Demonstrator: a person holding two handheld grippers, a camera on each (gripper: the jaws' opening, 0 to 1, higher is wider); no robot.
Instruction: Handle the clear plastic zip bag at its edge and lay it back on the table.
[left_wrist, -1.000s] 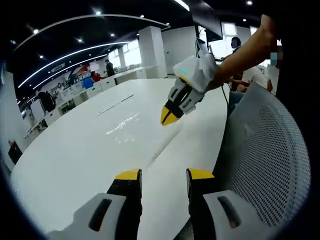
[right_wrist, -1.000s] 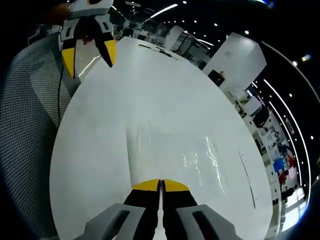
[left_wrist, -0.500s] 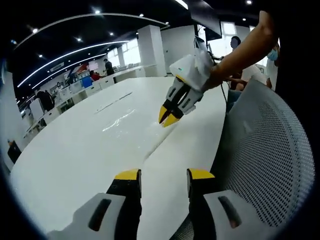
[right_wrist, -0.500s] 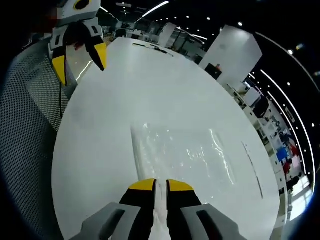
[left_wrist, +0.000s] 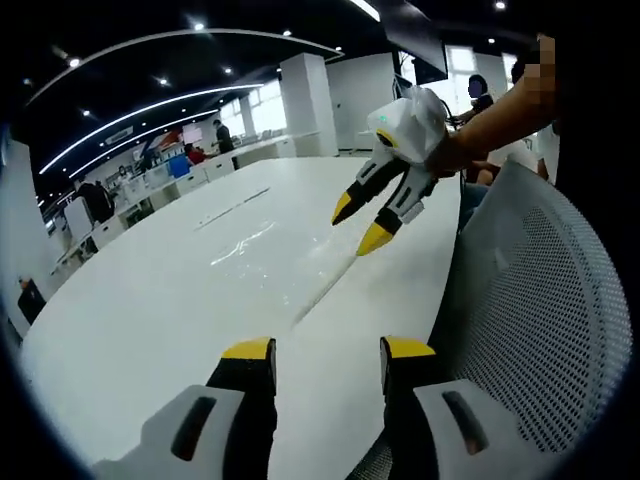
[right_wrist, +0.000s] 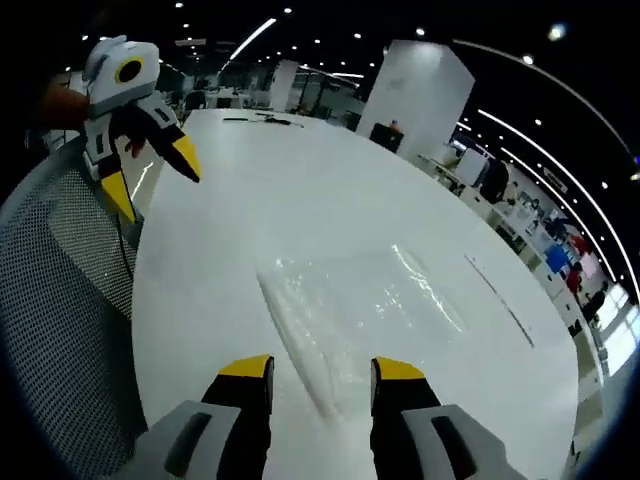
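Open-plan office surrounds a white worktop (right_wrist: 330, 210). Clear plastic zip bag (right_wrist: 350, 310) lies flat on the worktop, its near edge between the separated fingers (right_wrist: 245, 368) of the right gripper (right_wrist: 322, 369). Left gripper (left_wrist: 328, 348) fingers also stand apart, holding nothing. Mesh chair back (left_wrist: 540, 310) stands beside the worktop's edge.

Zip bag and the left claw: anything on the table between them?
Nothing: in the left gripper view, bare white table lies between the left claw and zip bag.

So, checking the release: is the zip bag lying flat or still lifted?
Flat: the zip bag lies spread on the table, ahead of the open right gripper.
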